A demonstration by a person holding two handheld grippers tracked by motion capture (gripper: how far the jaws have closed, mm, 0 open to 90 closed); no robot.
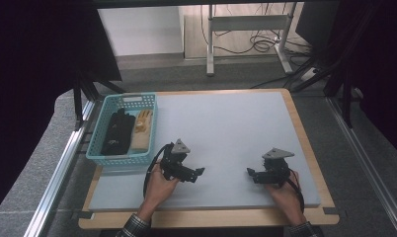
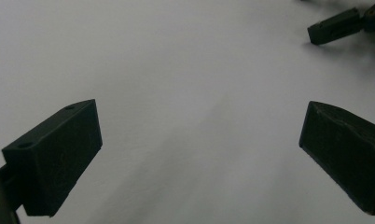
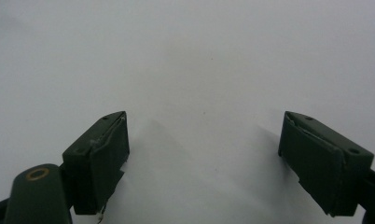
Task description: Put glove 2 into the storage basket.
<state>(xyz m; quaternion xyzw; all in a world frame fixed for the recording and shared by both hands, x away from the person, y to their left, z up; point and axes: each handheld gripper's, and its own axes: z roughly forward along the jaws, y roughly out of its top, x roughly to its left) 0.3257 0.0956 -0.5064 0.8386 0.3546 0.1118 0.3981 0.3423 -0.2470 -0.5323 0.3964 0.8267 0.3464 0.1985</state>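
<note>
Resting on the mat, both tongs — left tongs [image 2: 199, 154], right tongs [image 3: 204, 158] — gape empty; basket [image 1: 99, 148] contents indistinct.

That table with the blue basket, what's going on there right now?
A person sits at the table holding a two-jaw gripper in each hand. The left gripper and right gripper both hover low over the bare grey mat, jaws open and holding nothing. The blue basket sits at the table's left edge with a black item and a tan item inside, untouched.
</note>
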